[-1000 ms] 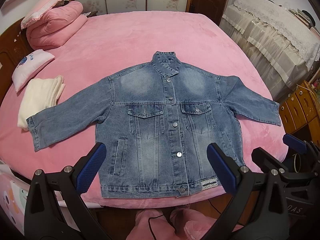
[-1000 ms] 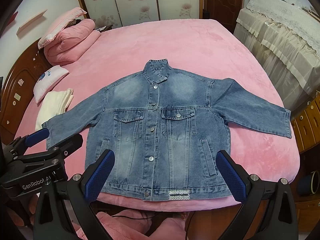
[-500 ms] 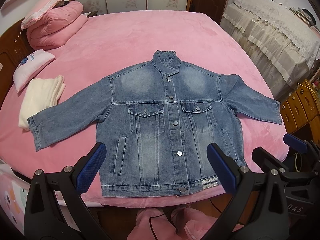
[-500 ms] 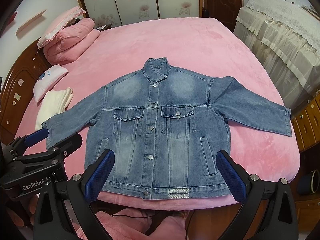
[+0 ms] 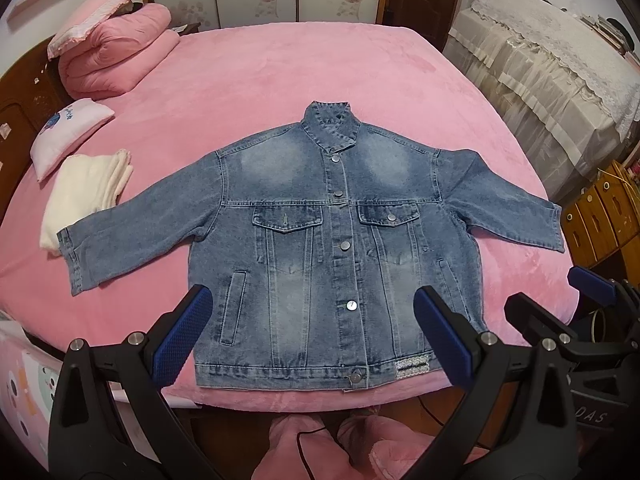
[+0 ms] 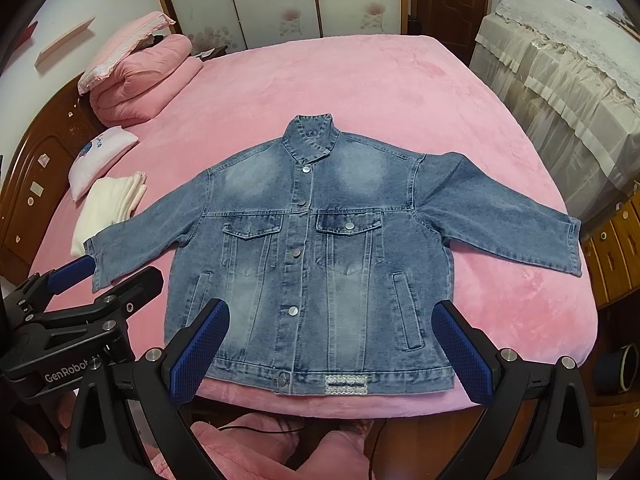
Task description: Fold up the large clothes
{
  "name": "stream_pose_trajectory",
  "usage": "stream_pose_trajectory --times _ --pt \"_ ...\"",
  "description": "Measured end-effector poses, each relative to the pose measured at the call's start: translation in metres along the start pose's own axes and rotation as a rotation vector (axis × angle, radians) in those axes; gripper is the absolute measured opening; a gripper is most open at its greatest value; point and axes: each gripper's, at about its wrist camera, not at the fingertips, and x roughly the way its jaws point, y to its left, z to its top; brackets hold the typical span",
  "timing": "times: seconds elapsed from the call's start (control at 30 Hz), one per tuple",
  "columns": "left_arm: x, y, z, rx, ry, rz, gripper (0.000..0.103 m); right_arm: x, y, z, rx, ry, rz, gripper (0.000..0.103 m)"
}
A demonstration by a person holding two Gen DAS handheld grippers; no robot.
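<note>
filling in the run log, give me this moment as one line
stage: pre-fold | blue denim jacket: flat, buttoned, sleeves spread on pink bed | left gripper: open, hovering | right gripper: open, hovering

You've got one denim jacket (image 5: pixel 328 248) lying flat on the pink bed (image 5: pixel 280 80), front side up, collar pointing away from you, hem at the near edge of the bed. It's a faded blue wash, lighter across the chest and down both front panels. Buttoned shut down the placket with metal buttons. Two flap chest pockets, two slanted welt pockets lower down, and a small pale patch on the hem band near the bottom button. Both sleeves are spread out to the sides, angled slightly toward you. The left cuff overlaps a folded cream cloth (image 5: pixel 86 196). The collar stands up, slightly open.
</note>
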Motion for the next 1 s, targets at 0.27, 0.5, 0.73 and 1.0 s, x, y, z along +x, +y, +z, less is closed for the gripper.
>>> stream_pose_trajectory --times 0.27,0.5,0.73,1.0 --pt "-0.008 -0.016 0.001 -0.043 0.100 0.017 0.100 -0.007 -0.014 0.008 -0.039 -0.020 0.014 0.102" --pt "-0.010 -0.008 -0.024 -0.110 0.075 0.135 0.100 0.000 -0.024 0.016 -0.067 0.004 0.055 0.102" --pt "-0.021 0.063 -0.074 -0.320 0.026 0.217 0.100 0.029 -0.015 0.027 0.007 0.042 0.130 0.102" --pt "-0.042 0.194 -0.117 -0.635 -0.039 0.205 0.100 0.093 0.043 0.040 0.072 0.180 0.153 0.102"
